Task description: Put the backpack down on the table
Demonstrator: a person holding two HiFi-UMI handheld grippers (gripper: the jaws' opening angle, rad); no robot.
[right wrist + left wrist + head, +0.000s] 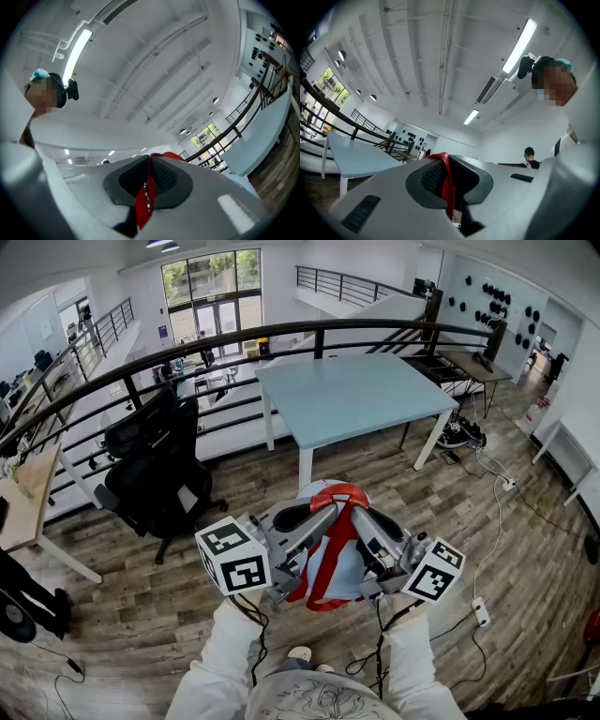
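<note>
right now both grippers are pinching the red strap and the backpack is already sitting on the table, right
Not quite. The left gripper and right gripper do pinch the red strap, but the backpack is not on the table. The head view shows it hanging from the strap above the wooden floor, with the table further ahead.

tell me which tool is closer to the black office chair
Left. The left tool, shut on the backpack's red strap, is on the side toward the black office chair; the right tool grips the same strap on the far side.
</note>
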